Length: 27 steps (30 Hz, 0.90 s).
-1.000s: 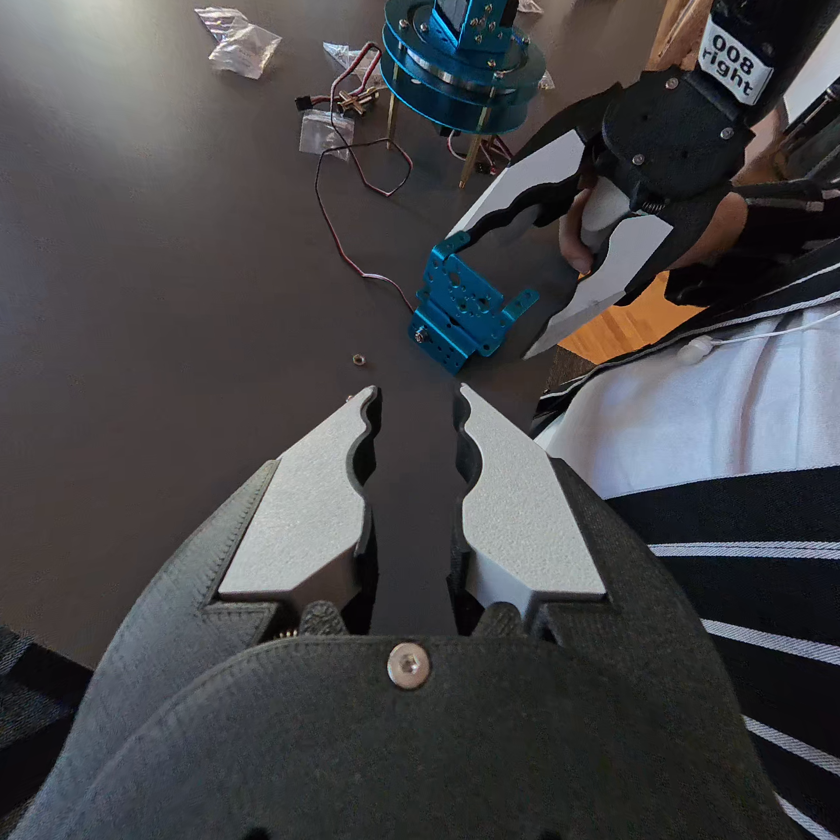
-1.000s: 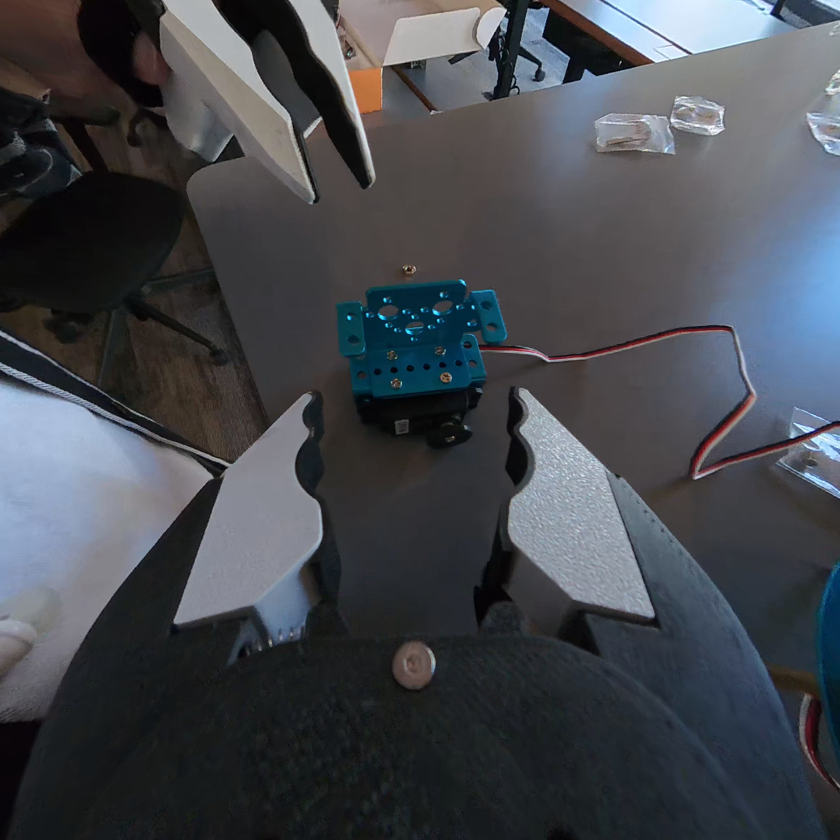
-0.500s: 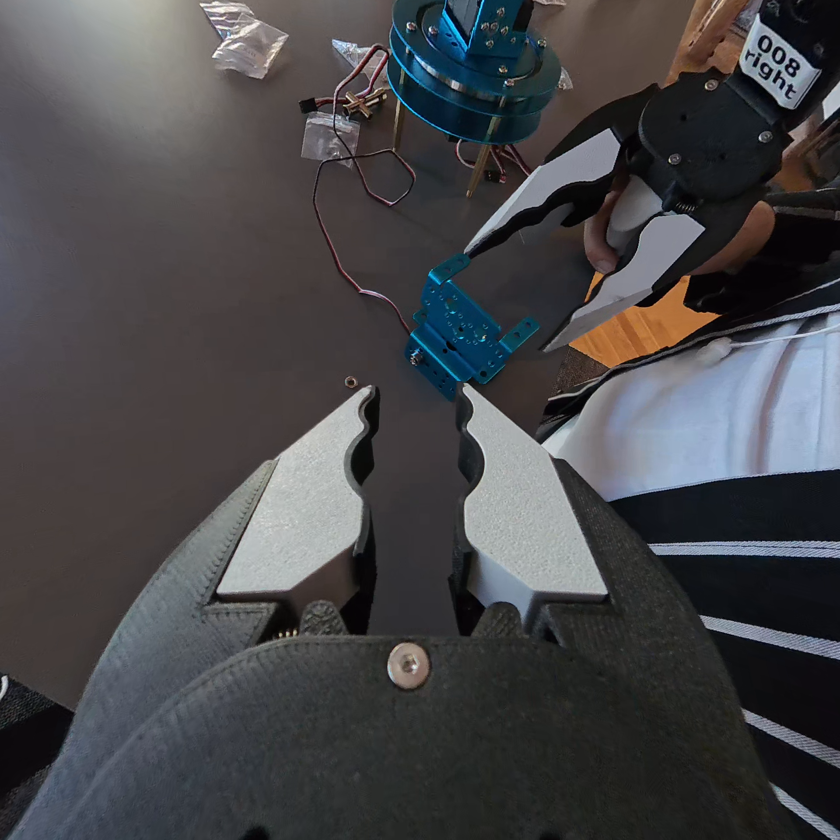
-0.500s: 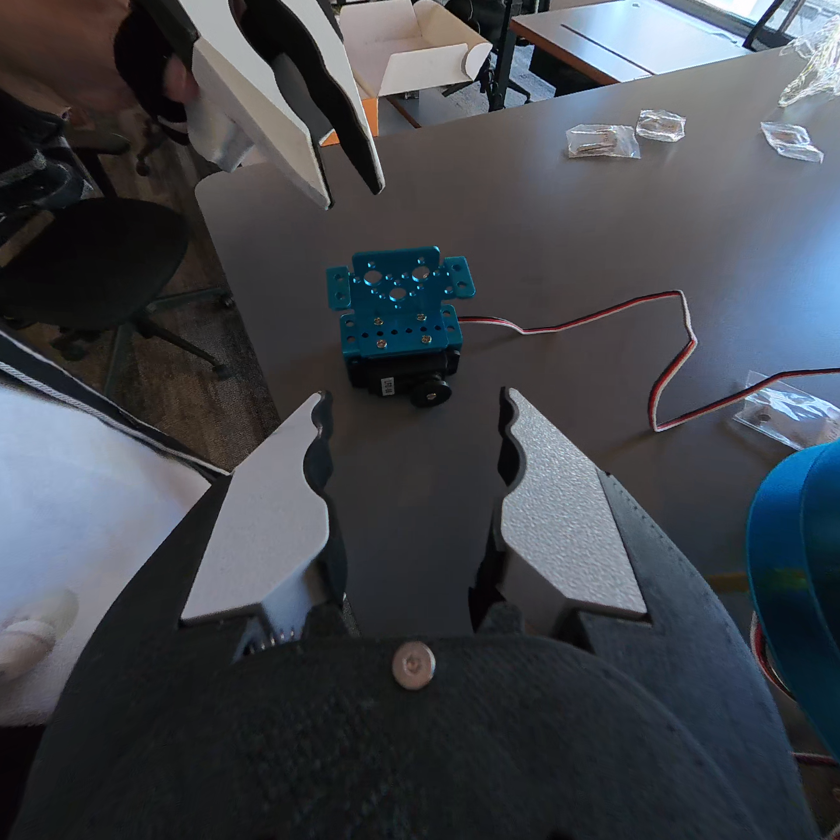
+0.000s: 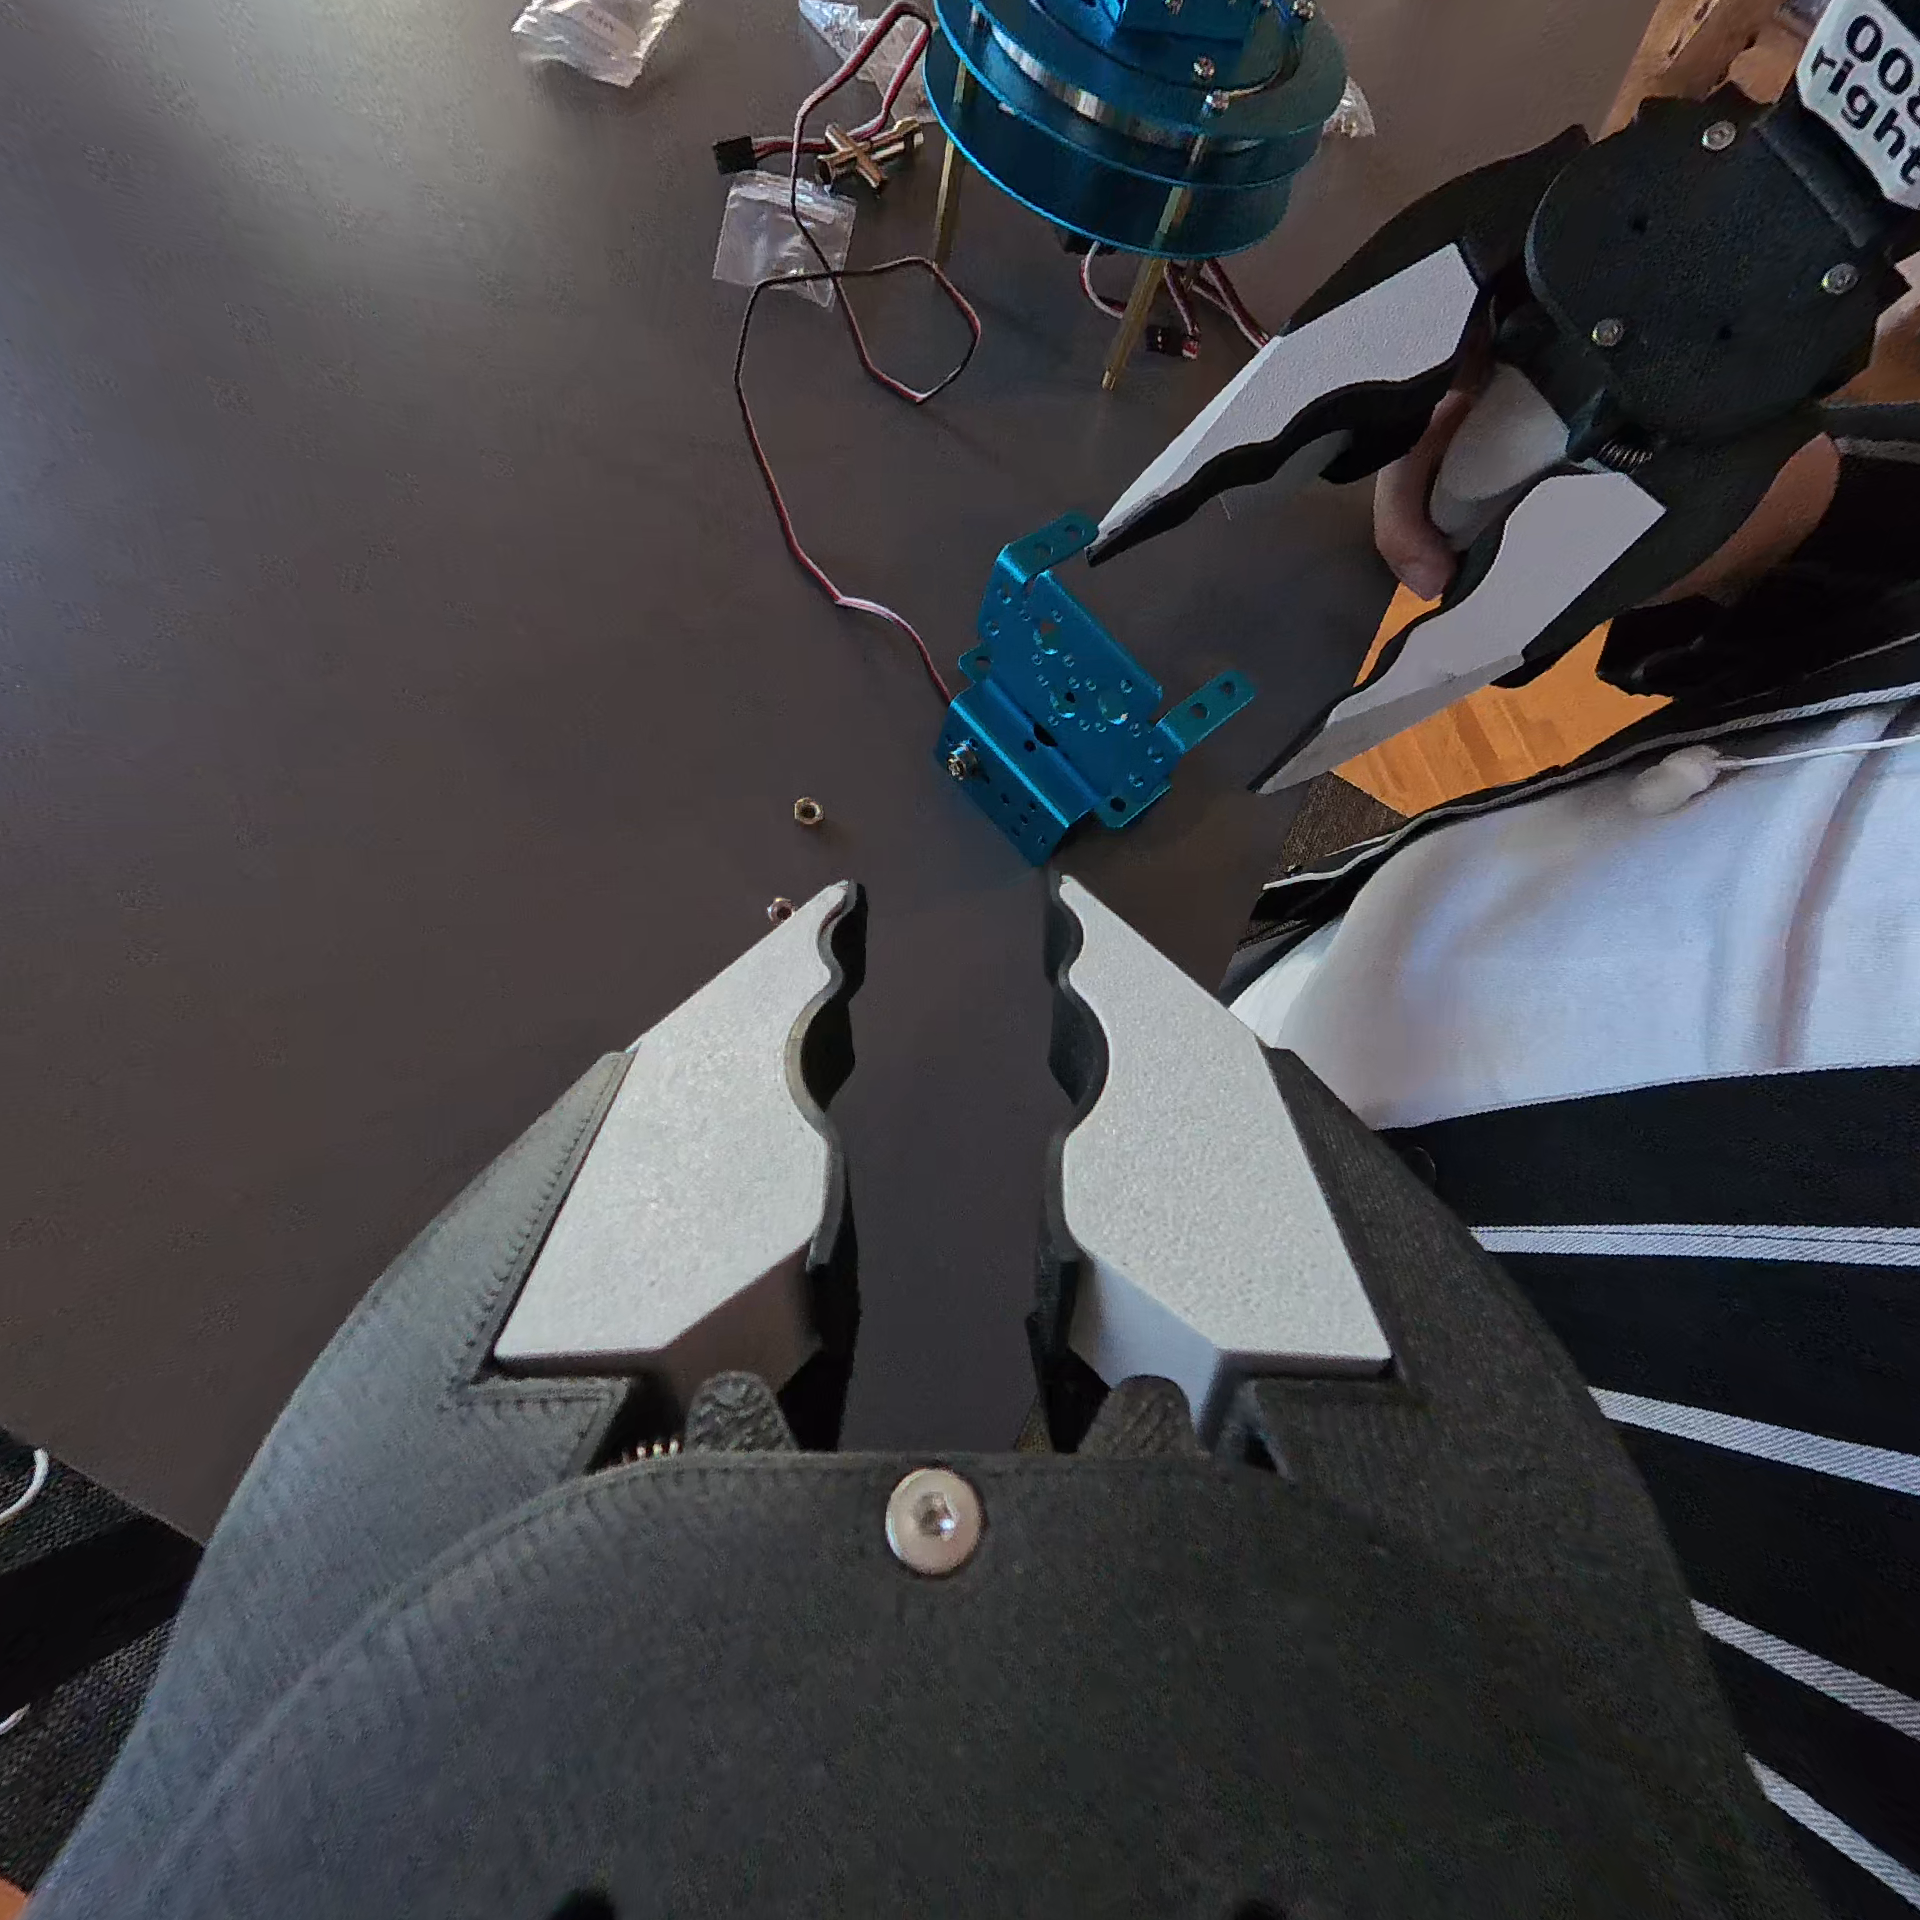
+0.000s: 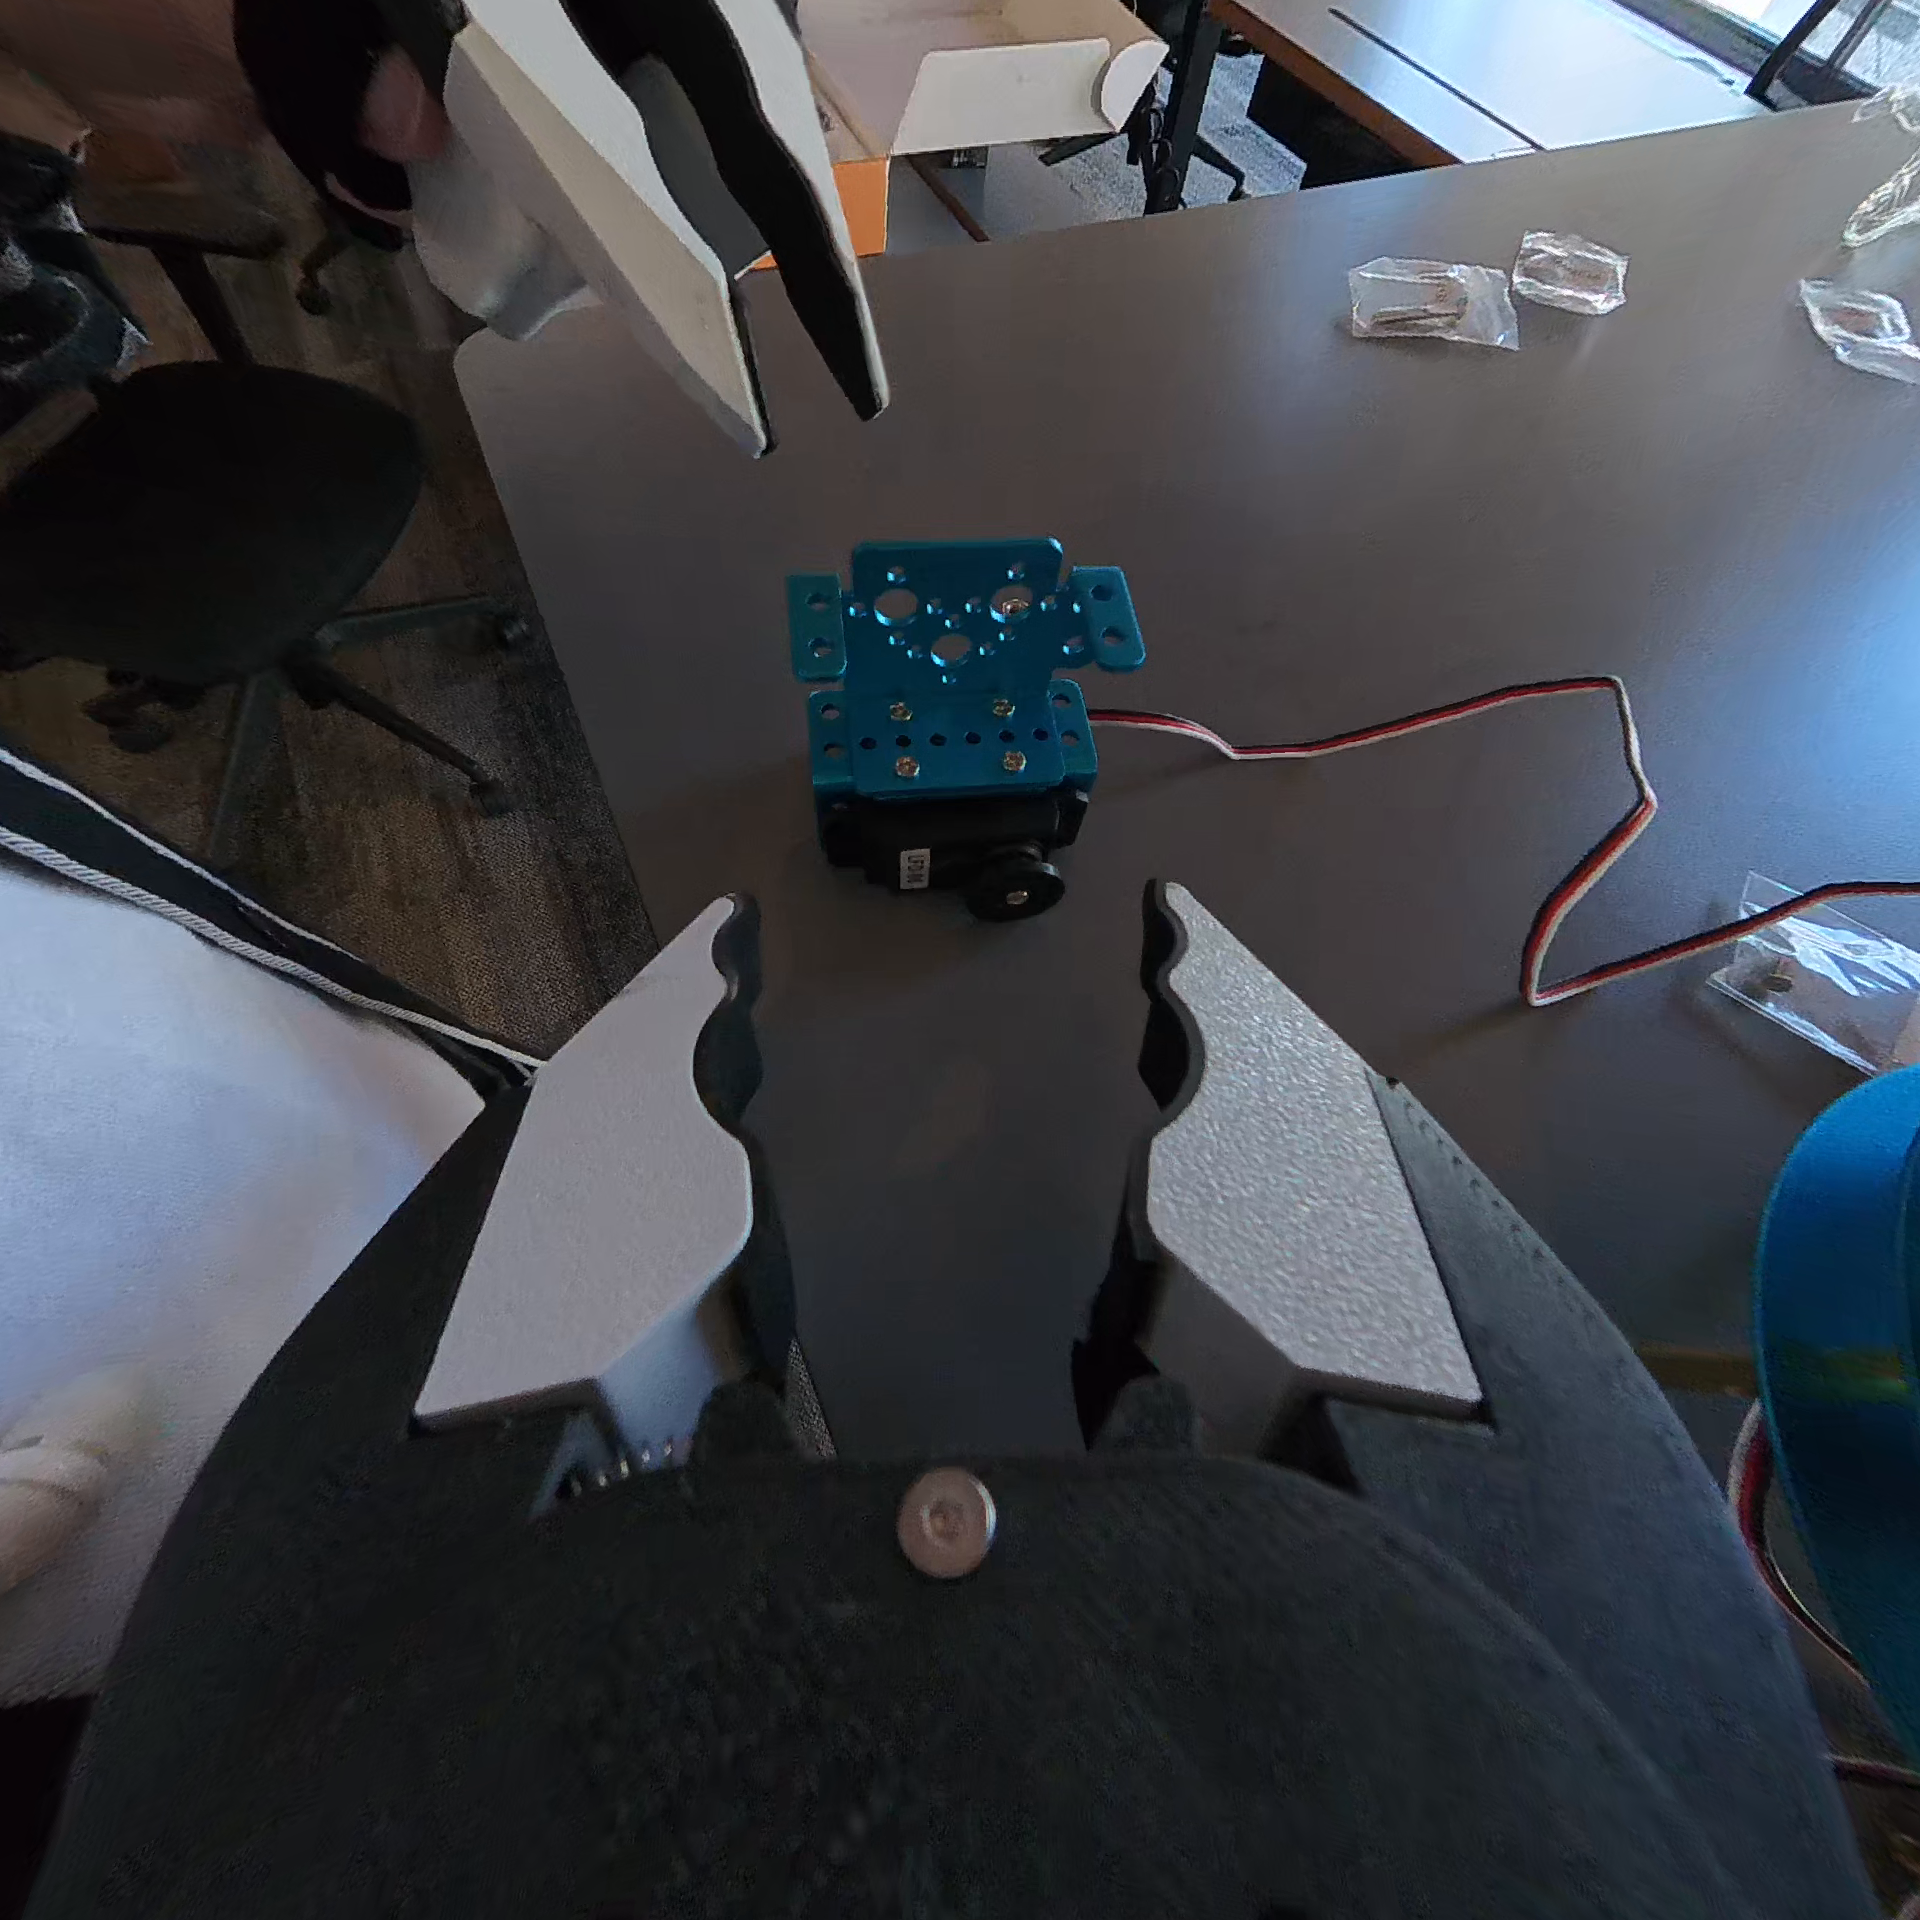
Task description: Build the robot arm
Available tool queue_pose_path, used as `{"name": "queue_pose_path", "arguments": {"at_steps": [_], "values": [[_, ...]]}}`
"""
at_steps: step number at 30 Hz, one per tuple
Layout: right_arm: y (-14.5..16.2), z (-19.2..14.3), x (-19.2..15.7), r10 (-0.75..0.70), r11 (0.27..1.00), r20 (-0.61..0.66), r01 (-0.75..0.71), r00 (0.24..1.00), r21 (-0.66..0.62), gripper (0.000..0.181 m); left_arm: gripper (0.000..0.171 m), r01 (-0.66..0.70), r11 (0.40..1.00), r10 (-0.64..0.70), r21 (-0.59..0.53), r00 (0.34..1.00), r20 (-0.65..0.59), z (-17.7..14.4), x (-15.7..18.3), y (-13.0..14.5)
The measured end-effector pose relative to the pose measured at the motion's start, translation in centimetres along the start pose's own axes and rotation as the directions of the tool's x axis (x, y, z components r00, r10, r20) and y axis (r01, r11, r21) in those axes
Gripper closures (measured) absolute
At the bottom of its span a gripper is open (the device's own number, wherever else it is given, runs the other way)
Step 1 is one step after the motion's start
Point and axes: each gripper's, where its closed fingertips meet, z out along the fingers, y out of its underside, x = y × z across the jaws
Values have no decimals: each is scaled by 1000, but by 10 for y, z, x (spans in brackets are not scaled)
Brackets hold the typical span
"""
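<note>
Blue servo bracket (image 6: 961, 675) on table (image 6: 1351, 520) | L tongs (image 5: 951, 904) part-open, empty | R tongs (image 6: 945, 914) wide, empty, white label.

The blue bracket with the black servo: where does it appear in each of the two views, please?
Left wrist view: the blue bracket lies just above centre, slightly right, between the left gripper and the right gripper, both with jaws open.
Right wrist view: the bracket stands at centre, slightly above the right gripper's tips, the black servo under it.
Shared landmark: the red, white and black cable that runs from the servo.
</note>
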Motion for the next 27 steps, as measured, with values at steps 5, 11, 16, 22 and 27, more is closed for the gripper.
{"name": "queue_pose_path", "arguments": {"at_steps": [5, 11, 16, 22, 27], "values": [[0, 1, -1, -2, 1000, -1, 2, 1000, -5, 108, 139, 3, 1000, -3, -13, 1000, 6, 1, -1, 4], [0, 1, 1, 4, 1000, -4, -4, 1000, -4, 108, 139, -3, 1000, 3, -23, 1000, 3, 2, 0, 6], [0, 1, 1, -1, 1000, -9, 1, 1000, -2, 108, 139, -7, 1000, 7, -29, 1000, -1, 3, 1, 6], [-1, 0, 0, -2, 1000, -10, 2, 1000, 4, 108, 139, -12, 999, 12, -34, 1000, -3, 5, 2, 6], [-1, 0, -1, -6, 1000, -7, 6, 1000, 5, 108, 139, -12, 999, 12, -33, 1000, -2, 5, 3, 5]]}}
